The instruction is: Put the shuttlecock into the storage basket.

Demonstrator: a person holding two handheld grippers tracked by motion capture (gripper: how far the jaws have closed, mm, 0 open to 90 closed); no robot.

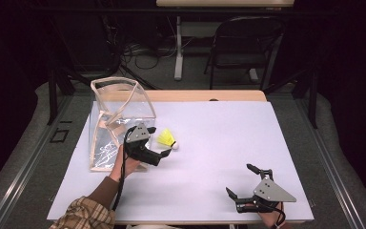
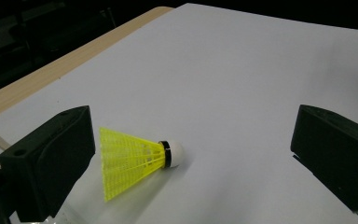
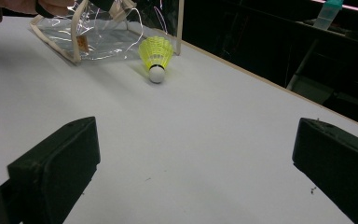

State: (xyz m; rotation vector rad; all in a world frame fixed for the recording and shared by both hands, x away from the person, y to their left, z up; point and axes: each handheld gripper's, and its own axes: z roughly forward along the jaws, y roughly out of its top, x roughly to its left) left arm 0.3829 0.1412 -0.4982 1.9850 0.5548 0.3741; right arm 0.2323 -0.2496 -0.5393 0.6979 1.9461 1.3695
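In the high view, left of the frame's centre, we see the yellow shuttlecock (image 1: 167,138) lying on the white counter (image 1: 219,138), just beside the clear bag (image 1: 116,119). The left gripper (image 1: 158,143) has its jaws released around it, not touching. The right gripper (image 1: 240,180), at lower right, is released too.

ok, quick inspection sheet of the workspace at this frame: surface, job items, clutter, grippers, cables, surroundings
Surface: white sheet over a wooden table, bare wood strip at the far edge.
Job's things: yellow shuttlecock lying on its side, white cork toward the table's middle; clear plastic bag with beige trim standing open beside it.
Clutter: nothing seen.
Grippers: left gripper open, jaws either side of the shuttlecock, not touching; right gripper open, near the front edge, holding nothing.
Cables: black cable trails along the left forearm; more on the floor behind.
Surroundings: dark room, folding chair behind the table.
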